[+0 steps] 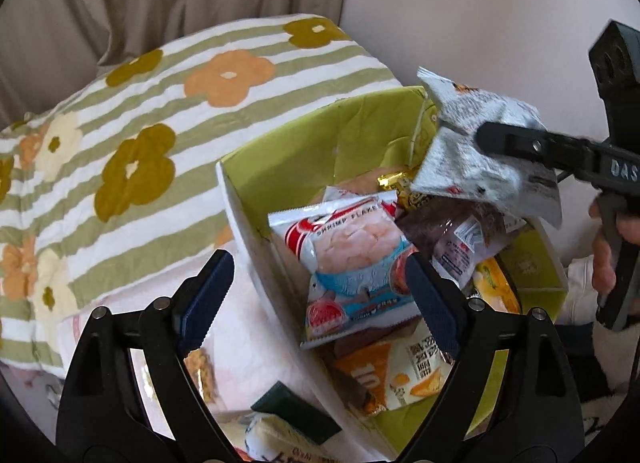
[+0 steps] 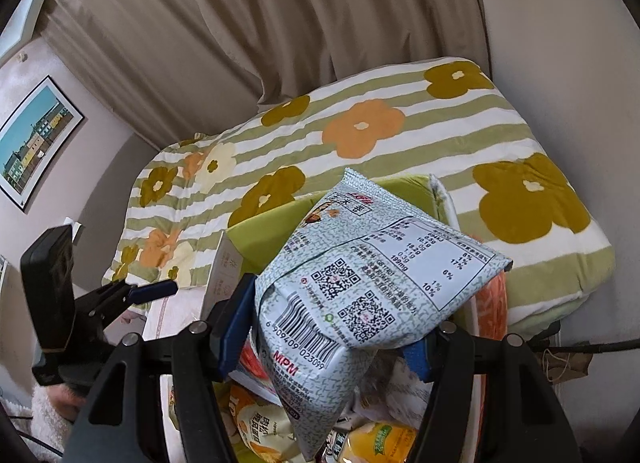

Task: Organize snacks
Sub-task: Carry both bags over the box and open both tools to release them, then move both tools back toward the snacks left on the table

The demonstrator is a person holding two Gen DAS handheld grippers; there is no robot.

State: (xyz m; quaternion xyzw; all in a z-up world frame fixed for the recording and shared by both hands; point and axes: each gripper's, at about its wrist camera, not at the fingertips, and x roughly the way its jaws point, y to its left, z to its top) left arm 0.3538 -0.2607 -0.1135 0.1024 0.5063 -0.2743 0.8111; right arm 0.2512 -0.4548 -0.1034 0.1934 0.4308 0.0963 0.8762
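A green cardboard box (image 1: pixel 244 219) (image 2: pixel 260 231) stands on the bed with several snack bags in it. On top lies a white, red and blue shrimp flakes bag (image 1: pixel 352 263). My left gripper (image 1: pixel 320 299) (image 2: pixel 160 288) hangs open just over it, its blue pads either side of the bag and clear of it. My right gripper (image 2: pixel 326 339) (image 1: pixel 492 139) is shut on a pale grey patterned snack bag (image 2: pixel 372 283) (image 1: pixel 472 143) with barcodes. It holds that bag above the box's far right corner.
An orange bag (image 1: pixel 384 375), a yellow bag (image 1: pixel 496 287) and a brown packet (image 1: pixel 452 231) also fill the box. More snacks (image 1: pixel 200 371) lie outside its near wall. A striped floral quilt (image 1: pixel 140 123) lies behind, with a curtain (image 2: pixel 240 23) beyond.
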